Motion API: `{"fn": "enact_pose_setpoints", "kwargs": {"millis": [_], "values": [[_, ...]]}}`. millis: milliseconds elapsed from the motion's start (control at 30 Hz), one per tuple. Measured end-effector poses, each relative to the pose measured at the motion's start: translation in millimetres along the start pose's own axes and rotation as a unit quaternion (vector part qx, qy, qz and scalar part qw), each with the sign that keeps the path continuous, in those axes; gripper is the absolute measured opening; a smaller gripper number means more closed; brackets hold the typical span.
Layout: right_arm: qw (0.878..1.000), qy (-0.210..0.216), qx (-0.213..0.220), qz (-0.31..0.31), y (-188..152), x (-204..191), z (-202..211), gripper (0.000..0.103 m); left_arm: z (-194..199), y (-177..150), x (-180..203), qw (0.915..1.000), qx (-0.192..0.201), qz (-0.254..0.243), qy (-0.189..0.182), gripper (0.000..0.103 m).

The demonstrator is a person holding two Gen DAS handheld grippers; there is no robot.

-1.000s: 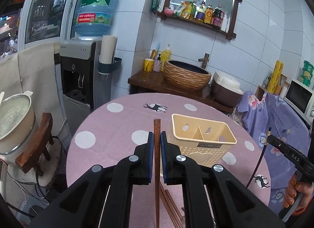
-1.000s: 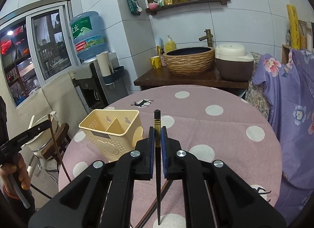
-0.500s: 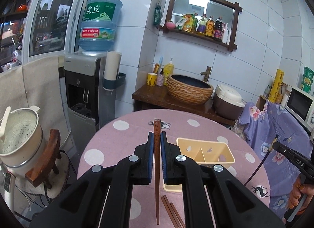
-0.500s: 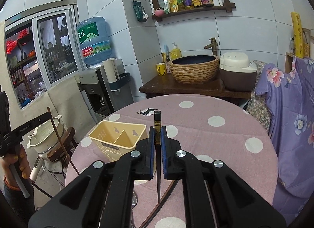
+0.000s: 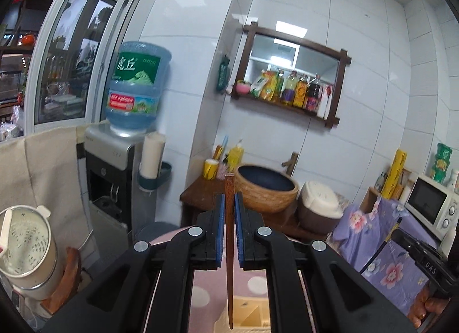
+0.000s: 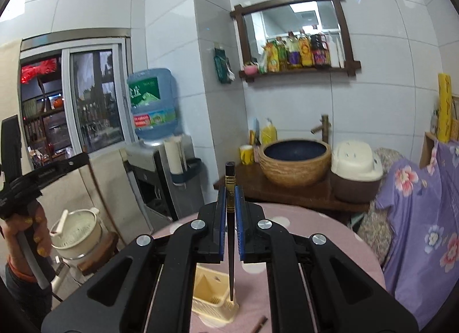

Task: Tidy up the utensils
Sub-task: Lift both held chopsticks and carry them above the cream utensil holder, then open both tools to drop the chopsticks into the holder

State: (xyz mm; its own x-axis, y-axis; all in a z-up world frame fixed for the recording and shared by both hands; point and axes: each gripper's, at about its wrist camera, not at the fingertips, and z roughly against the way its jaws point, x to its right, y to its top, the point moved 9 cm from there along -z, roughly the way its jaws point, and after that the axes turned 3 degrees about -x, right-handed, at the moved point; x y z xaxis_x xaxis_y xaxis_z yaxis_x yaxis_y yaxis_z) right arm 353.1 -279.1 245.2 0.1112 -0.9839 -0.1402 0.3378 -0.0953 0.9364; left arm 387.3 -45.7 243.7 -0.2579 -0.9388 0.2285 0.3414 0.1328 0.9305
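My left gripper (image 5: 228,204) is shut on a reddish-brown wooden chopstick (image 5: 229,247) that hangs upright between the blue pads, tip down over the cream utensil basket (image 5: 252,317) far below. My right gripper (image 6: 229,198) is shut on a dark chopstick with gold bands (image 6: 230,235), also upright, its tip over the same basket (image 6: 213,295) on the pink dotted table (image 6: 301,241). Another brown chopstick (image 6: 259,323) lies on the table beside the basket. Each view shows the other gripper held by a hand at the picture's edge.
Behind the table stand a wooden counter with a woven basin (image 6: 295,161) and a rice cooker (image 6: 355,175). A water dispenser (image 5: 114,178) and a white pot (image 5: 25,247) are at the left. A chair draped in purple flowered cloth (image 6: 424,218) is at the right.
Both grippers have risen well above the table with their chopsticks still gripped. The basket and table have dropped to the bottom of both views, and the wall shelf now fills the middle.
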Motion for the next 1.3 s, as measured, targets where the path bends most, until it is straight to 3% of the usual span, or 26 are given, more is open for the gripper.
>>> {"fn": "enact_pose_setpoints", "kwargs": {"millis": [100, 233, 500, 733, 933, 1133, 1167, 1200, 1233, 1267, 1300], "values": [[1.0, 0.007, 0.004, -0.004, 7.3, -11.6, -10.0, 0.007, -9.5, 1.7, 15.6, 0.9999, 0.012, -0.007, 0.002, 0.008], [1.0, 0.005, -0.014, -0.006, -17.8, -20.0, -36.5, 0.007, -32.3, -21.3, 19.3, 0.9999, 0.007, -0.007, 0.013, 0.008], [0.997, 0.004, -0.075, -0.018, -90.3, -21.3, -88.0, 0.007, -77.8, -96.6, 14.9, 0.9984, -0.054, -0.003, 0.018, 0.008], [0.994, -0.001, -0.105, -0.03, -125.5, -12.7, -105.0, 0.007, -103.1, -140.1, 6.0, 0.9945, -0.103, 0.003, 0.021, 0.008], [0.995, -0.006, -0.096, -0.033, -130.8, -7.2, -107.4, 0.007, -109.0, -156.4, 0.2, 0.9932, -0.112, 0.004, 0.031, 0.008], [0.995, -0.015, -0.089, -0.049, -136.6, 1.4, -107.7, 0.01, -103.1, -157.2, 0.5, 0.9931, -0.116, 0.011, 0.019, 0.01], [0.995, -0.013, -0.09, -0.049, -138.6, 1.7, -107.2, 0.013, -100.7, -157.8, 1.1, 0.9933, -0.114, 0.006, 0.02, 0.019], [0.995, -0.013, -0.09, -0.05, -141.0, 2.3, -106.4, 0.023, -95.5, -158.1, 0.9, 0.9938, -0.109, 0.003, 0.023, 0.04], [0.995, -0.012, -0.088, -0.05, -143.3, 2.4, -104.4, 0.035, -91.1, -157.1, 0.4, 0.9946, -0.101, 0.002, 0.022, 0.051], [0.995, -0.013, -0.082, -0.051, -145.0, 2.6, -101.2, 0.039, -84.4, -156.9, -0.1, 0.9957, -0.091, 0.003, 0.02, 0.064], [0.996, -0.017, -0.076, -0.048, -146.6, 3.1, -97.4, 0.04, -79.3, -157.5, -0.3, 0.9962, -0.084, 0.002, 0.02, 0.065]]}}
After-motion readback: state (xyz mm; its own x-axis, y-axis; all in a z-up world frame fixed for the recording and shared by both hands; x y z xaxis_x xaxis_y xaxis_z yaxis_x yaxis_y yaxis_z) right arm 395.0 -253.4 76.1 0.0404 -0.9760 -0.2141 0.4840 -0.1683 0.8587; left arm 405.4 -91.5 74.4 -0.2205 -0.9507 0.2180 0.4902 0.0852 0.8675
